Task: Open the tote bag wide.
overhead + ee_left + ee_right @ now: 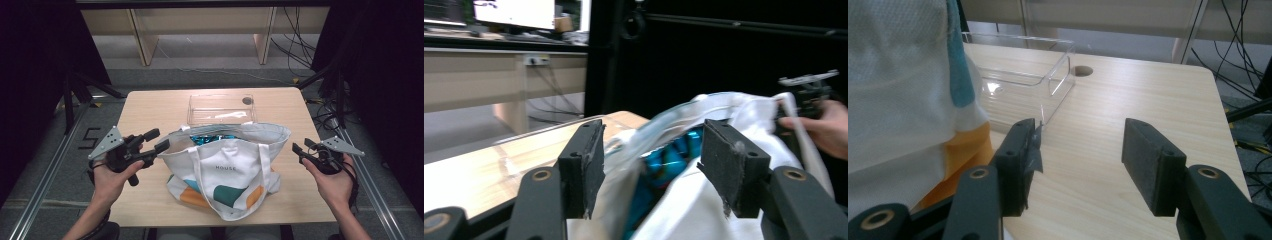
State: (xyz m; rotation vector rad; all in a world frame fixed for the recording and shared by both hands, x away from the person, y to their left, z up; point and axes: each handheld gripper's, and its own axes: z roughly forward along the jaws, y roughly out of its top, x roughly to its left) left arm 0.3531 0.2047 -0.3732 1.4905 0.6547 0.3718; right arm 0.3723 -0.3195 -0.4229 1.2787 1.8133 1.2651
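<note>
A white tote bag (231, 167) with teal and orange patches stands open in the middle of the wooden table (150, 107). Shiny blue packets (210, 138) show inside its mouth. My left gripper (157, 140) is at the bag's left rim with its jaws open. In the left gripper view the bag's rim (674, 117) and the blue packets (669, 160) lie just beyond the gap of that gripper (651, 160), and the pads do not press on them. My right gripper (300, 146) is held open to the right of the bag, apart from it, nothing between its jaws (1078, 160).
A clear plastic tray (221, 107) sits behind the bag, also seen as the tray (1048, 82) in the right gripper view. A round hole (1081, 70) is in the tabletop by it. Cables and wooden shelving legs lie beyond the far edge.
</note>
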